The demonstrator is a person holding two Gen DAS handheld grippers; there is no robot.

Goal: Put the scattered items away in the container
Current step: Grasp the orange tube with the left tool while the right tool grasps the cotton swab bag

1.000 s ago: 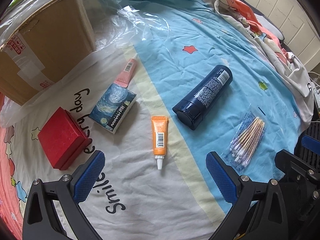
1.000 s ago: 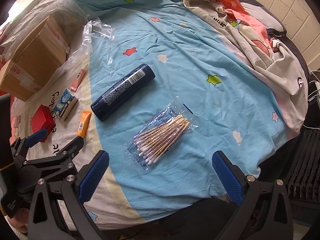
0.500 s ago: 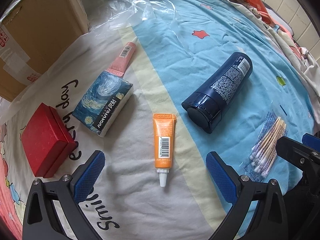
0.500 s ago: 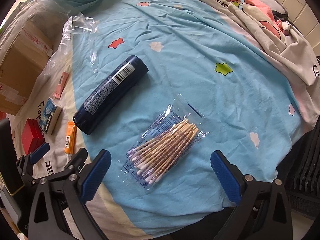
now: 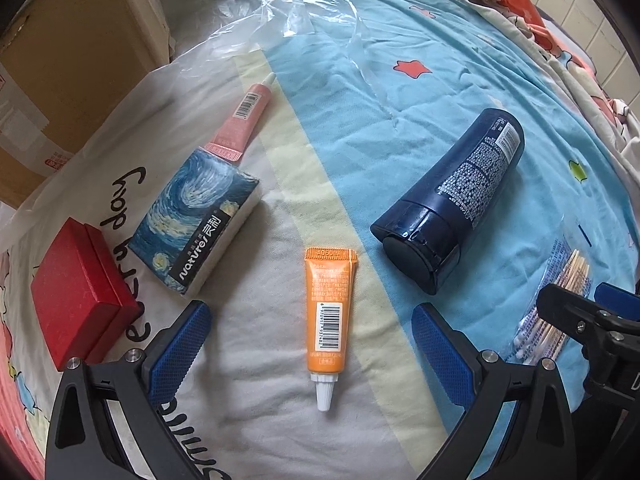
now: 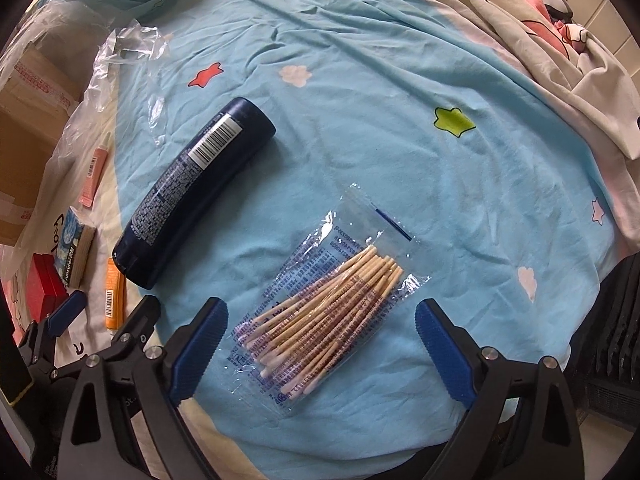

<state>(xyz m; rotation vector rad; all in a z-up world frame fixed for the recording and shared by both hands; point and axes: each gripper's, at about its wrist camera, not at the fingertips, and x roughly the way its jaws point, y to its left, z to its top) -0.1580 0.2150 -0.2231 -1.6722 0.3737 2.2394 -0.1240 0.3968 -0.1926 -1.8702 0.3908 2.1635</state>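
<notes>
My left gripper [image 5: 310, 344] is open, low over an orange tube [image 5: 327, 312] that lies between its blue pads, cap toward me. Left of it lie a starry-print tissue pack [image 5: 196, 222], a pink tube [image 5: 242, 120] and a red box [image 5: 76, 294]. A dark blue bottle [image 5: 456, 196] lies to the right. My right gripper [image 6: 320, 344] is open above a clear bag of cotton swabs [image 6: 328, 304], which sits between its pads. The cardboard box [image 5: 76, 60] stands at the far left inside a clear plastic bag.
Everything lies on a bed with a blue star-print sheet [image 6: 380, 100]. A crumpled blanket [image 6: 560, 40] is heaped at the far right. Loose clear plastic [image 5: 288, 16] spreads beside the cardboard box. The bed edge and a dark radiator-like object [image 6: 612, 340] are at the right.
Both grippers have come down and forward: the orange tube now lies between the left pads, and the swab bag fills the gap of the right one. Nothing was grasped.
</notes>
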